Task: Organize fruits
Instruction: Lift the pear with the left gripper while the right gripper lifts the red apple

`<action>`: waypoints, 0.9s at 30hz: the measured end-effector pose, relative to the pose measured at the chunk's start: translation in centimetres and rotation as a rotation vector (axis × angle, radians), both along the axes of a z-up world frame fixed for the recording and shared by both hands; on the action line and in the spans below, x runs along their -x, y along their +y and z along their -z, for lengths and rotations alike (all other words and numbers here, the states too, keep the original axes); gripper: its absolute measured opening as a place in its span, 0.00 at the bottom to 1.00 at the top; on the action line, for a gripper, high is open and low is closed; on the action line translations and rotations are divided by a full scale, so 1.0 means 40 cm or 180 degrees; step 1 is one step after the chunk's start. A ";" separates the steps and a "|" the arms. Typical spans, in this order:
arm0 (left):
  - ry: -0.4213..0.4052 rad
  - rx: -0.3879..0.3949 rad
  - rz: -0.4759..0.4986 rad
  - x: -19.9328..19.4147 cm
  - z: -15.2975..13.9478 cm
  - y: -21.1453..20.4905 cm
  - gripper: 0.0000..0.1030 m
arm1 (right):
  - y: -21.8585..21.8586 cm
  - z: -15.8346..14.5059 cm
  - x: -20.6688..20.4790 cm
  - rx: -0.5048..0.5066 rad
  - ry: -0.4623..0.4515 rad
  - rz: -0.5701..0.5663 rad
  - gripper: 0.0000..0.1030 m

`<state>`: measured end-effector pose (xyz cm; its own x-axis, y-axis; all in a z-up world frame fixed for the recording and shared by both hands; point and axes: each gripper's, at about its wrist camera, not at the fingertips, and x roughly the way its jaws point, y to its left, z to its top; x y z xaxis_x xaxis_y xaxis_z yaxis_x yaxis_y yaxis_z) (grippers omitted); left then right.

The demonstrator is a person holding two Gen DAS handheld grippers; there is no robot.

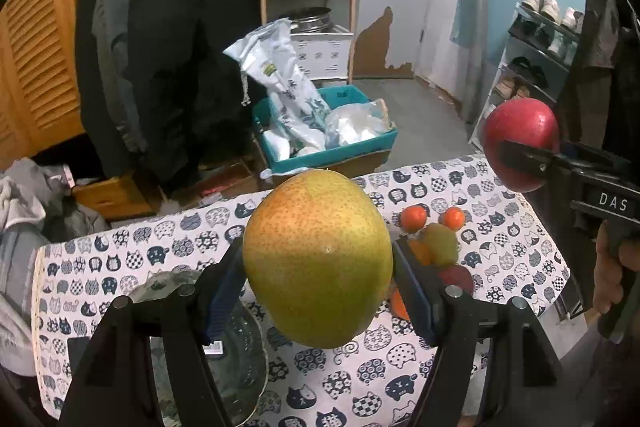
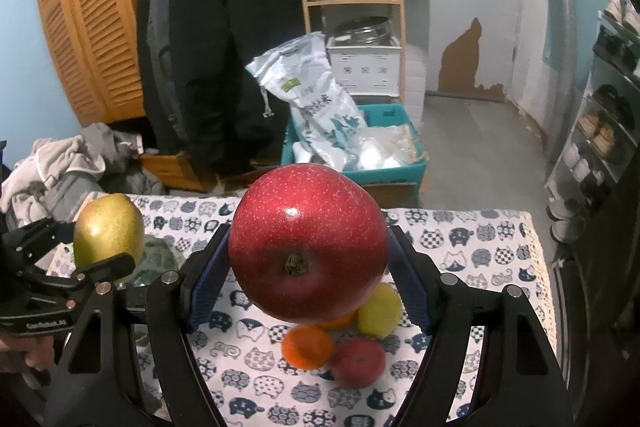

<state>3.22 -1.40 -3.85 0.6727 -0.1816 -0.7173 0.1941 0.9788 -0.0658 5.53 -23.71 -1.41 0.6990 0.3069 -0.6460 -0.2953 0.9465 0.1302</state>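
Left wrist view: left tongs (image 1: pixel 318 263) clamped on the pear (image 1: pixel 318 259), held above the worktop (image 1: pixel 120 259), over the glass bowl (image 1: pixel 236 343). Right tongs (image 2: pixel 308 247) grip the red apple (image 2: pixel 308 243) above the loose fruit pile (image 2: pixel 340 343). Both mid-carry, I reckon; next comes lowering each gently into the bowl. It's mostly hidden, and the pile is blurred

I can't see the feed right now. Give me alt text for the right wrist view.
The right gripper clamps a large red apple above the cat-print tablecloth. Below it lie an orange tangerine, a yellow-green fruit and a smaller red apple; at left, the left gripper holds a yellow-green pear.
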 end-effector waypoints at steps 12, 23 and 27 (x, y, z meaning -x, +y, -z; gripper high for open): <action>0.0034 0.0066 -0.0319 0.025 0.021 0.143 0.71 | 0.143 0.011 -0.020 0.0061 0.0062 -0.0255 0.73; 0.0166 0.0057 -0.0685 0.047 0.086 0.290 0.71 | 0.305 0.028 -0.039 0.0038 0.0160 -0.0573 0.73; 0.0237 0.0049 -0.0814 0.057 0.116 0.340 0.71 | 0.365 0.033 -0.047 0.0015 0.0210 -0.0690 0.73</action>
